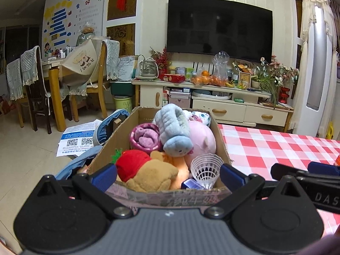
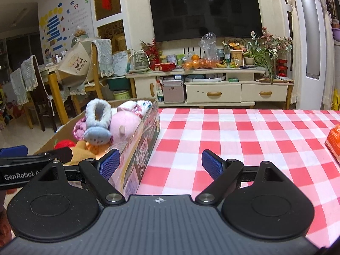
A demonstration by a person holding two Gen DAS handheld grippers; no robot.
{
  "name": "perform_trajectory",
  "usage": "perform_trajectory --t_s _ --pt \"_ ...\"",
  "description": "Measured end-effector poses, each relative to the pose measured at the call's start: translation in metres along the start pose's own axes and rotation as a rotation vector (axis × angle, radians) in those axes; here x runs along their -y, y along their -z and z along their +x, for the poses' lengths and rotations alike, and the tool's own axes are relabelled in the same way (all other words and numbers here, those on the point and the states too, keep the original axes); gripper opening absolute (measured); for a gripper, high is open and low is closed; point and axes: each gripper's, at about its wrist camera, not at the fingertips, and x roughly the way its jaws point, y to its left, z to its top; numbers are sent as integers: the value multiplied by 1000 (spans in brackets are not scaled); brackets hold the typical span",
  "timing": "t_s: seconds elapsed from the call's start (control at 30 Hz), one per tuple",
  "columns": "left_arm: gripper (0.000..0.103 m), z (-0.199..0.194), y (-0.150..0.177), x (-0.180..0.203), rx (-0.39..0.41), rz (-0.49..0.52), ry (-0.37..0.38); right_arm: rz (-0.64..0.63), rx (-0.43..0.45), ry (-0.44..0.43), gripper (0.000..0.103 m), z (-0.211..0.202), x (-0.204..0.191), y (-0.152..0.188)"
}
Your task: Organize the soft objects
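Left wrist view: the left tongs (image 1: 167,177) stand released, their blue ribbed pads (image 1: 104,177) spread to either side of the near end of a cardboard box (image 1: 119,136) and holding nothing. The box sits at the left edge of the counter (image 1: 265,148), which is covered in a red-and-white checked cloth. Pink printed writing runs along the box's near wall but cannot be read. Left to right, the box holds a tan plush bear (image 1: 148,174) in a red cap, a rolled purple fleece cloth (image 1: 145,138), a fluffy pale-blue slipper (image 1: 173,129) with a stitched face on its toe, a round pink plush pig (image 1: 203,138) and a white plastic shuttlecock (image 1: 205,170) with a latticed skirt. At the right edge of this view the right tool's arm bears the letters "DAS".

Right wrist view: the left tool's arm reads "GenRobot.A" at the far left. The box (image 2: 146,140) shows a glossy printed side panel, its characters too blurred to read; the slipper (image 2: 97,121) and pig (image 2: 125,123) rise above the rim. The right tongs (image 2: 160,164) are likewise released and empty, over the counter (image 2: 244,140) just right of the box. An orange packet (image 2: 334,140) lies at the counter's right edge.
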Motion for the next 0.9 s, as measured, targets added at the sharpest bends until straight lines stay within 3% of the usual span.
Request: perform_trajectory --t_s 0.9 --pt "102 -5 16 -7 -7 9 -30 -9 -4 17 103 4 -7 16"
